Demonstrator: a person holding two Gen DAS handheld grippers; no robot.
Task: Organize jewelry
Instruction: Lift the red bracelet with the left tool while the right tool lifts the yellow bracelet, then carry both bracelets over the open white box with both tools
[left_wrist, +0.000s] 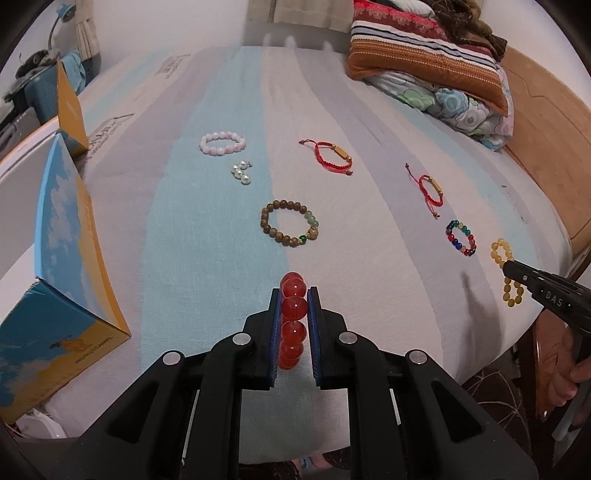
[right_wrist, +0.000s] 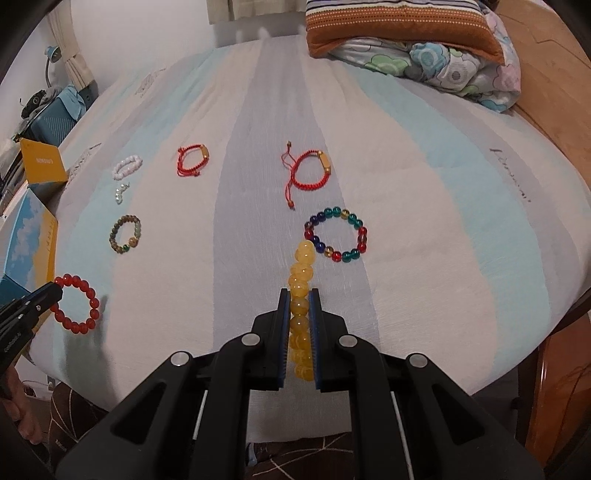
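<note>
2 grippers are in use above a bed (left_wrist: 207, 258) covered in a sheet of pale blue, grey and cream stripes. The left gripper (left_wrist: 294, 295) is clamped on a red bead bracelet (left_wrist: 294, 321), whose beads run edge-on between the blue pads; in the right wrist view the same bracelet hangs as a full ring from the gripper's tip at the left, with its shadow on the sheet beside it. The right gripper (right_wrist: 299, 297) is clamped on a yellow bead bracelet (right_wrist: 301, 280), pinched flat so its beads stand in a line between the pads and past them.

6 more pieces lie on the sheet. A brown wooden bead bracelet (left_wrist: 290, 223) with a few green beads sits ahead of the left gripper. Farther off lie a pink bead bracelet (left_wrist: 222, 143) and, just beside it, a small cluster of pearls (left_wrist: 242, 173). 2 red cord bracelets, each with a gold bar, lie across the middle: one (left_wrist: 327, 157) nearer the centre, the other (left_wrist: 428, 190) to its right. A multicoloured glass bead bracelet (right_wrist: 336, 234) lies just ahead and to the right of the yellow one.

An open blue and yellow box (left_wrist: 62, 280) stands at the bed's left edge. Folded bedding and a striped pillow (left_wrist: 428, 55) are piled at the far right corner.
</note>
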